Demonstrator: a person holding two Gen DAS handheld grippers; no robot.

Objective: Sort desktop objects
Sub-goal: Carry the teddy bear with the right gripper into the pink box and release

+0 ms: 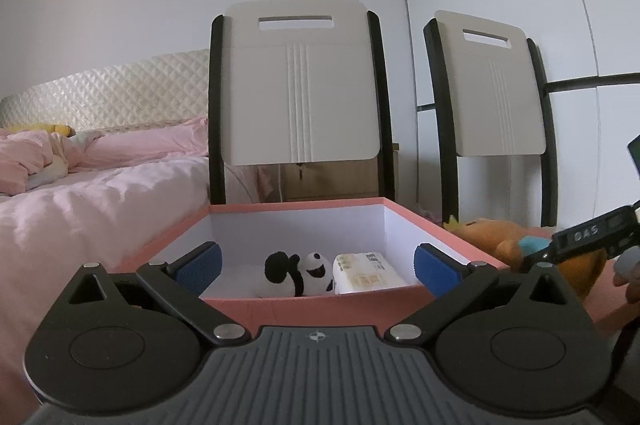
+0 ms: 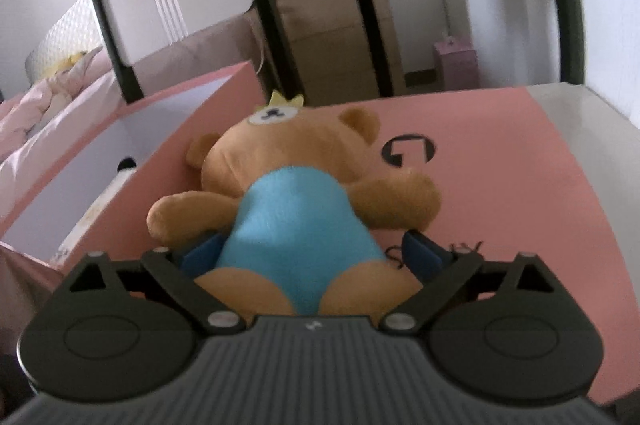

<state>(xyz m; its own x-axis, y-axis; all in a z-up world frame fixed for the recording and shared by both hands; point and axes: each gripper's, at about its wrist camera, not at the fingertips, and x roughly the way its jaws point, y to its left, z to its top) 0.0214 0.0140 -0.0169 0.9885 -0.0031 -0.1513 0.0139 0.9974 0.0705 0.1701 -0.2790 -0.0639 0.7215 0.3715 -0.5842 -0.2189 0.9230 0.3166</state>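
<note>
On the pink lid (image 2: 500, 161), a "G" logo (image 2: 409, 149) (black), right gripper (image 2: 316, 251) marked "DAS"

The left gripper (image 1: 316, 267) hangs spread over the pink box (image 1: 296, 209); panda plush (image 1: 300, 273) and tissue pack (image 1: 366, 273) inside; bear plush (image 1: 504, 245) at three o'clock.

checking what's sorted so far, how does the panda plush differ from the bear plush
The panda plush is black and white; the bear plush is brown with a blue belly. The panda lies inside the pink box beside a tissue pack; the bear lies outside it on the pink lid. Nothing grips the panda, while the right gripper has its fingers either side of the bear's body. Both are soft toys.
</note>
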